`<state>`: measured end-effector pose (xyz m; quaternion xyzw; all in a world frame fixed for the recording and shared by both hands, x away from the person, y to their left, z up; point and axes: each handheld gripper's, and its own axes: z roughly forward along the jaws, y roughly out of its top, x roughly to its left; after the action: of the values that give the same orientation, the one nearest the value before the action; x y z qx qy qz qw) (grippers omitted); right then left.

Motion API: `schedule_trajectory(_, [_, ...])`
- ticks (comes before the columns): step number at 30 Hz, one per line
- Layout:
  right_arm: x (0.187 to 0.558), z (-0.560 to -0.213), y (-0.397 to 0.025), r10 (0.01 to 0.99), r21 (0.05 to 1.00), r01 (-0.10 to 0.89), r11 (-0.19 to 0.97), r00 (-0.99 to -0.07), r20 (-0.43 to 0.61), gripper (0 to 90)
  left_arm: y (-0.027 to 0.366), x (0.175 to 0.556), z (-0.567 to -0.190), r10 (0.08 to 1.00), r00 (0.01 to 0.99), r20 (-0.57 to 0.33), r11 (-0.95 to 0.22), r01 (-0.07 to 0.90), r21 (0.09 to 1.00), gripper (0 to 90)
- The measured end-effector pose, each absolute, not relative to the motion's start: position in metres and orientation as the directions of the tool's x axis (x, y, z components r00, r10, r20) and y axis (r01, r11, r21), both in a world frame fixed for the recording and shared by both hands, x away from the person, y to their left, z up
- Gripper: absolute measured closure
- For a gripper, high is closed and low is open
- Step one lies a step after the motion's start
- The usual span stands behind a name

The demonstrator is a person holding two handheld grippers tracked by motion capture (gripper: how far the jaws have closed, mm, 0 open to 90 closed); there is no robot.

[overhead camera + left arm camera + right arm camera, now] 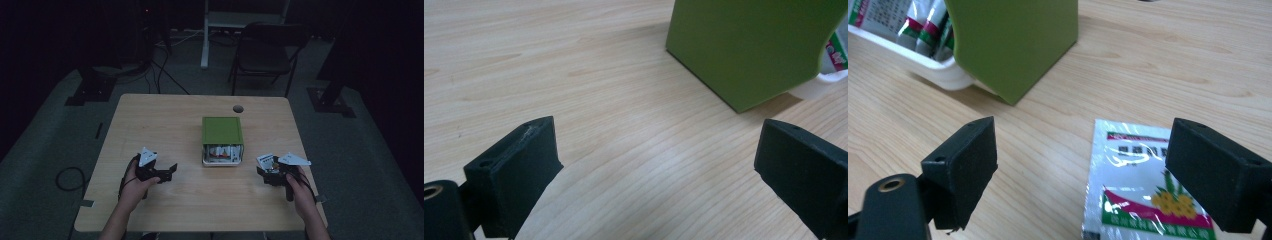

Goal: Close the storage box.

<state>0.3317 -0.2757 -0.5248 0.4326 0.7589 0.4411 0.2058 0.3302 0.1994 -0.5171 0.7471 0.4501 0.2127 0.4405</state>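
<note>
A green box-shaped holder with a white plastic inner tray [222, 134] stands upright near the middle of the pale wooden table [165, 125]; its open near end shows several small packets with red and green print [222, 152] standing inside.

The left gripper [167, 172] rests low over the table, left of the holder and a little nearer the person. Its jaws stand wide apart with bare wood between them, gripping nothing; in the left gripper view the holder's green side [749, 45] lies ahead and to the right.

The right gripper [264, 167] sits right of the holder, also wide open and holding nothing. A flat white foil sachet with green and red print and yellow flowers [1143, 185] lies on the table between its jaws, close to the right jaw and partly under it. The holder [1013, 45] stands just beyond, apart from the sachet.
</note>
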Motion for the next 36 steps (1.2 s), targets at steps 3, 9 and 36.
schedule_trajectory(3, [0.329, -0.526, -0.279, 0.841, 0.846, 0.477, 0.237, -0.538, 0.067, 12.8, 0.204, 0.328, -0.518, 0.866, 0.494, -0.081, -0.201, 0.492, 0.847, 4.3])
schedule_trajectory(9, [0.322, -0.530, -0.287, 0.842, 0.842, 0.477, 0.252, -0.537, 0.052, 12.8, 0.214, 0.323, -0.522, 0.879, 0.468, -0.091, -0.182, 0.508, 0.842, 4.3])
schedule_trajectory(36, [0.291, -0.544, -0.282, 0.703, 0.806, 0.398, 0.439, -0.711, -0.032, 13.4, 0.257, 0.307, -0.540, 0.949, 0.288, -0.128, -0.072, 0.594, 0.801, 4.4])
